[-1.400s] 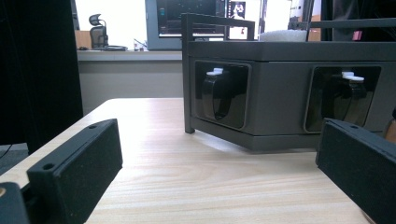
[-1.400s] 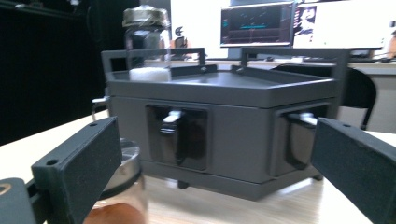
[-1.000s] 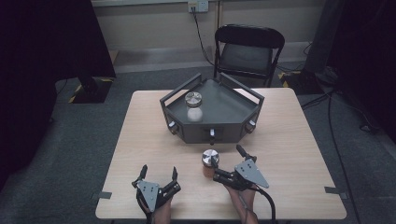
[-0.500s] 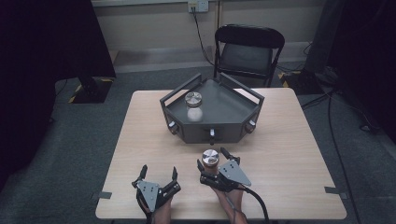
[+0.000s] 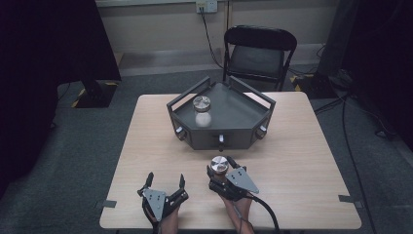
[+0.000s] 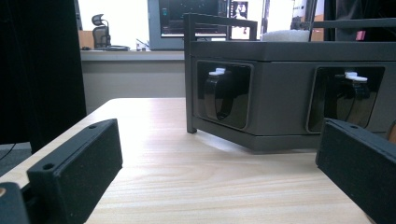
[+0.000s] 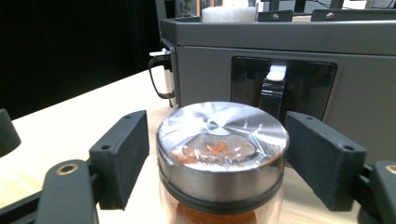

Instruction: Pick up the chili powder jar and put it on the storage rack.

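Close the right gripper [image 5: 220,171] squarely on the spice jar [image 5: 219,165], which stands on the near part of the table [image 5: 302,161], just in front of the grey tray stand [image 5: 221,122]. The jaws have just been closing, and the jar sits between them. In the right gripper view the pads [image 7: 122,154] stand just beside the metal lid [image 7: 220,149], one on each side, with a slim gap visible at each; no contact is confirmed yet.

For a sound grip:
- Centre the jar between the pads so both meet it together; uneven contact is likely to tip or slide it.
- Note that the pads stand level with the lid, not the glass body. The lid is smooth metal under clear film, so expect little friction. Judge whether to drop slightly onto the glass before closing.
- Close slowly and stop once the jar is firm.
- Lift straight up, since the stand's front wall is close behind the jar.

Leave the left gripper [image 5: 163,187] where it lies, near and to the left; its jaws stand wide apart and hold nothing.

Containers:
- The near jar is clear glass holding an orange-red powder [image 7: 210,217].
- A second jar [image 5: 202,111] stands in the tray, left of centre, with a matching metal lid and white contents.
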### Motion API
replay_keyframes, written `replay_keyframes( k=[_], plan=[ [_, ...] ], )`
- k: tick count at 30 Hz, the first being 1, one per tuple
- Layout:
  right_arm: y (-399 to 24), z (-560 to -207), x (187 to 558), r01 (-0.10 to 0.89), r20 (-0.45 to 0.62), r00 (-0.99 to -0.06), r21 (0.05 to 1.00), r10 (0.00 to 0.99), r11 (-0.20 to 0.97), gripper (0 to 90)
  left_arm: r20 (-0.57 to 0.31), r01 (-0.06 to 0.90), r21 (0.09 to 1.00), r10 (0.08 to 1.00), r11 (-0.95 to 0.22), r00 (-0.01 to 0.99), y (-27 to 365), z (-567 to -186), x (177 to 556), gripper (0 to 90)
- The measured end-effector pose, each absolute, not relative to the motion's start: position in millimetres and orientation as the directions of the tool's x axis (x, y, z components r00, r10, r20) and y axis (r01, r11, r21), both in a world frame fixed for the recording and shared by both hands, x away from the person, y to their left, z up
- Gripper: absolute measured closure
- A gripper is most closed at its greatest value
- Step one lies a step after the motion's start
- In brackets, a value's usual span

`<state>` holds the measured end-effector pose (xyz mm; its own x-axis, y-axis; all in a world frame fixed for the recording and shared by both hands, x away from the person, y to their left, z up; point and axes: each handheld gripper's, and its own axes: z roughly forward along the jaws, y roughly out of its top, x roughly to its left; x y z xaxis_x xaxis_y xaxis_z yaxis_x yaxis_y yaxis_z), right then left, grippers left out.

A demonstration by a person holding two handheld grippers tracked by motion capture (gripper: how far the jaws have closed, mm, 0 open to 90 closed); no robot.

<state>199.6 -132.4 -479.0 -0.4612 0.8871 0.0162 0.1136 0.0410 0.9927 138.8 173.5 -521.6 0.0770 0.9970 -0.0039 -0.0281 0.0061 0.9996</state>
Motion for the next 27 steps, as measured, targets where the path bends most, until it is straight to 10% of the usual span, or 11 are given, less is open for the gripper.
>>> replay_keyframes(
  k=[27],
  plan=[
    [-128.4, -483.0, 201.0, 0.113, 0.03, -0.451, 0.993, 0.892, 0.023, 34.4, -0.003, -0.028, 1.0, 0.997, 0.005, 0.079, 173.8, -521.5, 138.8, 0.0]
  ],
)
